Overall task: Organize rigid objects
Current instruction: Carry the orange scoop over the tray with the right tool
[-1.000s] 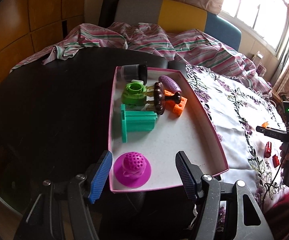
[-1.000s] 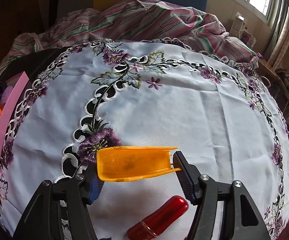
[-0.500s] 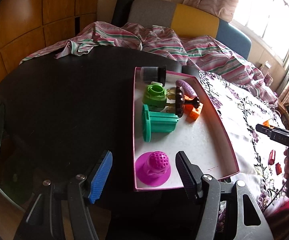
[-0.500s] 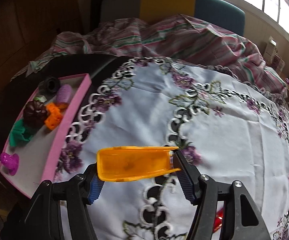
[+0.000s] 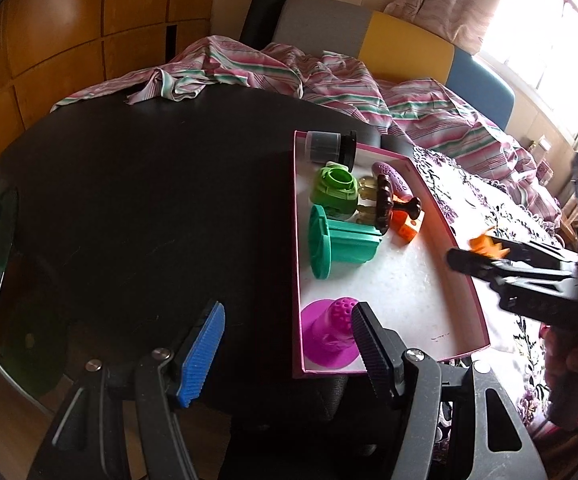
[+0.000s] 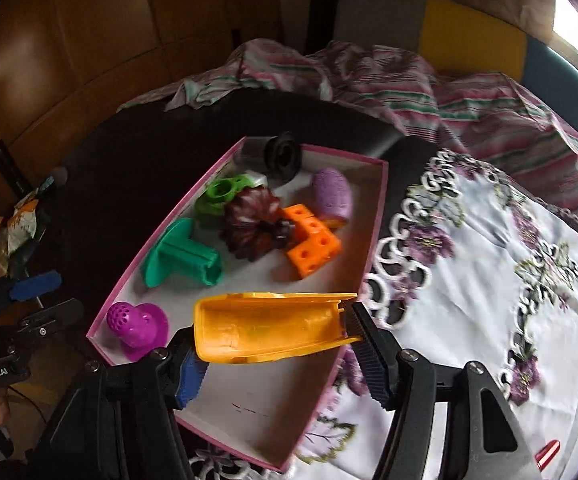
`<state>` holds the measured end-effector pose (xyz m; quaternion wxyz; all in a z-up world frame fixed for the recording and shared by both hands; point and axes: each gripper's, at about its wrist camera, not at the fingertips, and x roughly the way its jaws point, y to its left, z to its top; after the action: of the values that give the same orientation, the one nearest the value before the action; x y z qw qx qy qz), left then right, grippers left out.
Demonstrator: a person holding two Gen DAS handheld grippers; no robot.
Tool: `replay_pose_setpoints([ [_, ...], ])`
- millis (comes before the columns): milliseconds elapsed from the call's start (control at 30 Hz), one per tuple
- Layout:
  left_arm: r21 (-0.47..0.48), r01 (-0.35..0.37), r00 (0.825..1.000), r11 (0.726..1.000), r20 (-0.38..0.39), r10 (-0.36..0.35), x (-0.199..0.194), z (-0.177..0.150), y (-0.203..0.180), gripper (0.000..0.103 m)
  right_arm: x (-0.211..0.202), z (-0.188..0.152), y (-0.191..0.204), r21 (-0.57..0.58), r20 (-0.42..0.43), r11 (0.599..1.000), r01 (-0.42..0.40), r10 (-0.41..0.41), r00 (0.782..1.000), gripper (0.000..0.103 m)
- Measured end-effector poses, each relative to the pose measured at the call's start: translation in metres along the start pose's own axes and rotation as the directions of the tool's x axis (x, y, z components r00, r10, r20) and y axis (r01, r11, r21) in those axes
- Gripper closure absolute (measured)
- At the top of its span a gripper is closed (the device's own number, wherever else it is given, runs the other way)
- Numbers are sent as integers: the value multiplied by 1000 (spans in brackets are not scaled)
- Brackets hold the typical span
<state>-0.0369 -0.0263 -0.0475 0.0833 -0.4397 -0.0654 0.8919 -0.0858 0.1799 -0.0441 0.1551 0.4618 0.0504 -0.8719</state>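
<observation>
My right gripper (image 6: 275, 350) jaws squeeze the orange scoop (image 6: 269, 328) end to end above the pink tray (image 6: 373, 256)'s near corner. It looks light, hard, hollow. My left gripper (image 5: 285, 344) jaws hang apart, empty.

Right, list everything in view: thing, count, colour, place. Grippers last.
tray: 1, pink-walled, white floor, on the dark table beside the embroidered cloth
scoop-shaped piece: 1, orange, held over the tray's near end
knobbed piece: 1, magenta, tray's near corner
flanged piece: 1, teal, lying in the tray
ring piece: 1, light green, tray's far half
ribbed piece: 1, dark brown, middle of the tray
holed block: 1, orange, beside the ribbed piece
oval piece: 1, purple, by the tray's far wall
cylinder: 1, black and grey, tray's far corner
embroidered cloth: 1, white with purple flowers
striped fabric: 1, pink and green, behind
left gripper: open, empty
right gripper: shut on the scoop-shaped piece
</observation>
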Motion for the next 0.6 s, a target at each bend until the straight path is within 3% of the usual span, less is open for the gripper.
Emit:
replay_pose_setpoints([
  [233,-17,1,1000,1000,-11,-1,3,0,6,36,43,12,2,9,-113,1000,-18,19,993,38],
  [367,-15,4,1000,1000,-15,-4,4,-1,5,36,66,19,-7,54,-138,997,46,-39,990,38],
  [600,-13,7,1000,1000,-14,-7,5,1,4,36,73,20,-5,17,-138,998,62,-59,989,33],
])
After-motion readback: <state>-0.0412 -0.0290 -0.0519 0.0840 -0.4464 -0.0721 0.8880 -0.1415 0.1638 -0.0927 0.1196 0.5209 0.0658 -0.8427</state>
